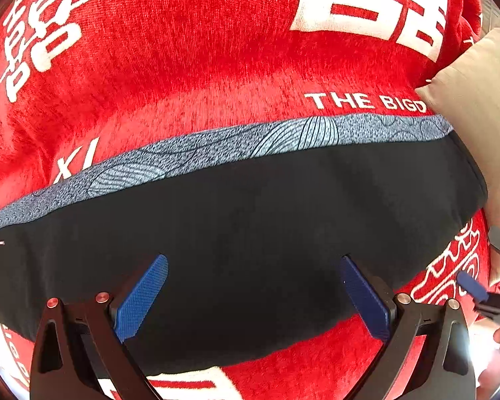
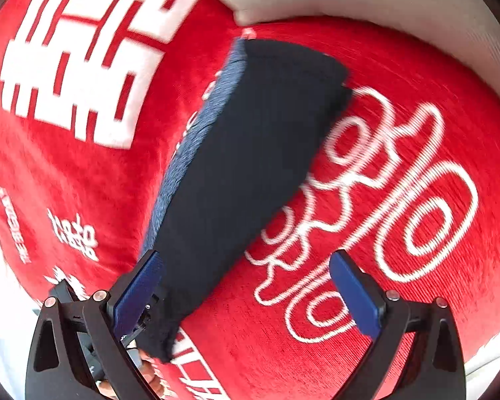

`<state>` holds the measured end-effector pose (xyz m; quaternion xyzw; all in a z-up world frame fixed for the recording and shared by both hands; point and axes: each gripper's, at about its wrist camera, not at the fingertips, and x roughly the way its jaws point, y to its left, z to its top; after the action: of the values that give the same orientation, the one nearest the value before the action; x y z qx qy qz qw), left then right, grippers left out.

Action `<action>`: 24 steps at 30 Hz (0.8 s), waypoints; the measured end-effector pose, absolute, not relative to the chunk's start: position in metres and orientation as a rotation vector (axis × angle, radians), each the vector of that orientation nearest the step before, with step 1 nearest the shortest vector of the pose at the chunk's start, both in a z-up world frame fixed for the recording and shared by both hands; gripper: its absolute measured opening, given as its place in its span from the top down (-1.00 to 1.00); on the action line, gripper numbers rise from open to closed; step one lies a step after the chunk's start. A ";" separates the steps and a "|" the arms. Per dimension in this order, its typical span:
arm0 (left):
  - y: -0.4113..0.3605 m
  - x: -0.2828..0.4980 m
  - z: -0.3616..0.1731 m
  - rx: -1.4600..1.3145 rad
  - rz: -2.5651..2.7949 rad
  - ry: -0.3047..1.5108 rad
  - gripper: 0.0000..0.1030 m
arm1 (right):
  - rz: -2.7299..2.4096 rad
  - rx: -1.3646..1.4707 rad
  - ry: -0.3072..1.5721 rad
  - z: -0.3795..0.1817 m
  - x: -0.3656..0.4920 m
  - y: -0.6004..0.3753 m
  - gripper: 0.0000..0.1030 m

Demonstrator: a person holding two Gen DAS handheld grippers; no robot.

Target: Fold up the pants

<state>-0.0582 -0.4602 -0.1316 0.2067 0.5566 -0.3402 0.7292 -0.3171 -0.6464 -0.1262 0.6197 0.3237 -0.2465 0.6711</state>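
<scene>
We see the dark folded pants (image 1: 250, 233), with a grey patterned band (image 1: 216, 146) along their far edge, lying flat on a red blanket (image 1: 183, 66) printed with white lettering. Our left gripper (image 1: 255, 295) hovers over them, fingers spread wide and empty. Our right gripper (image 2: 246, 295) is likewise wide open at the pants' near end, gripping nothing, and a beige cushion (image 1: 476, 100) sits at the right.

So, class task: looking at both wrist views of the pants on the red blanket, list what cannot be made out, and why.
- Pants, left wrist view: left end cut off by the picture edge; number of folded layers hidden under the top layer.
- Blanket lettering, right wrist view: smeared by motion blur.
- Pants' near end, right wrist view: hidden behind the right gripper frame.
- Beige cushion, left wrist view: mostly cut off by the edge.
</scene>
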 end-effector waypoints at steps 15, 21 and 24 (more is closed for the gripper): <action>-0.470 -0.060 -0.161 0.458 -0.669 1.230 -1.00 | -0.517 1.536 0.422 -0.164 -0.324 -0.676 -0.07; -0.476 -0.060 -0.162 0.465 -0.674 1.249 -0.99 | -0.510 1.512 0.405 -0.162 -0.305 -0.693 -0.02; -0.483 -0.060 -0.145 0.447 -0.698 1.256 -0.28 | -0.554 1.531 0.491 -0.161 -0.304 -0.698 0.74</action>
<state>-0.0598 -0.4830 -0.1454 0.2029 0.5705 -0.3170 0.7300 -0.3038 -0.6981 -0.1612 0.6765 0.2171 -0.2448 0.6598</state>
